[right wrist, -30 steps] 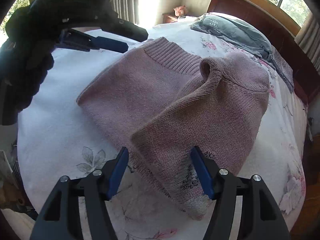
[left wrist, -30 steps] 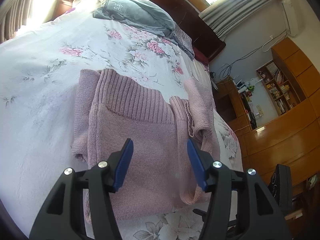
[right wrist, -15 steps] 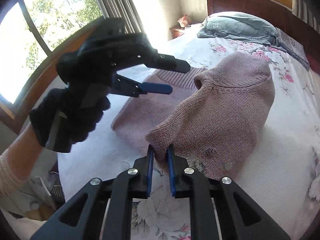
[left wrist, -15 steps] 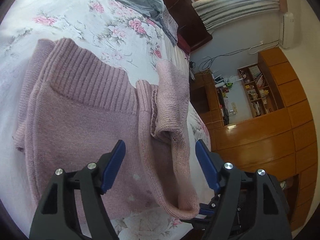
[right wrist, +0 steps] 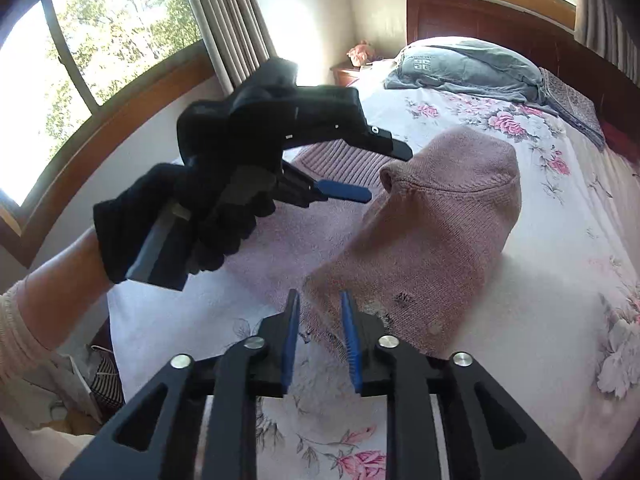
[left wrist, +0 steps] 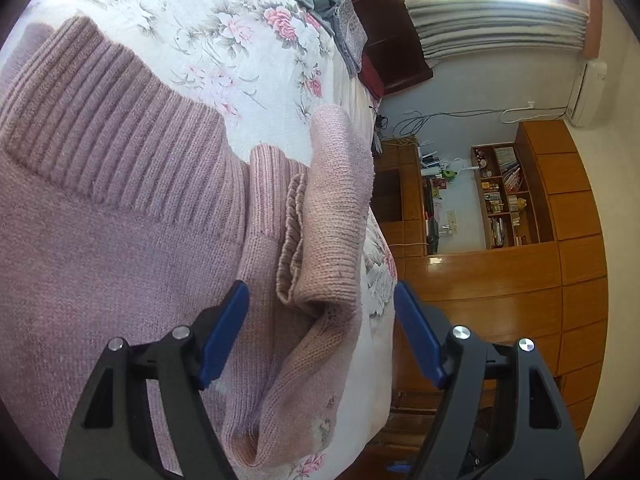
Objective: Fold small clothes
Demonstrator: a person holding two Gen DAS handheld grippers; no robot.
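Pink sweater [right wrist: 432, 232] lies on bed [right wrist: 560, 280] w/ floral sheet, ribbed hem toward the pillows. One side is lifted & folding over the body, forming a raised hump.

R gripper [right wrist: 320, 316]: blue pads nearly together, pinching the sweater's lifted edge between them, so clamped on sweater.

L gripper [left wrist: 320, 312]: jaws wide apart, holding nothing, hovering above the sweater [left wrist: 120, 240] near the ribbed hem; the rolled fold sits between & beyond its pads. In R view the L gripper [right wrist: 372, 176] is held in a black-gloved hand [right wrist: 180, 224], above the flat part of the sweater.

Grey pillow [right wrist: 460, 68] at the head of the bed, well apart from the sweater.
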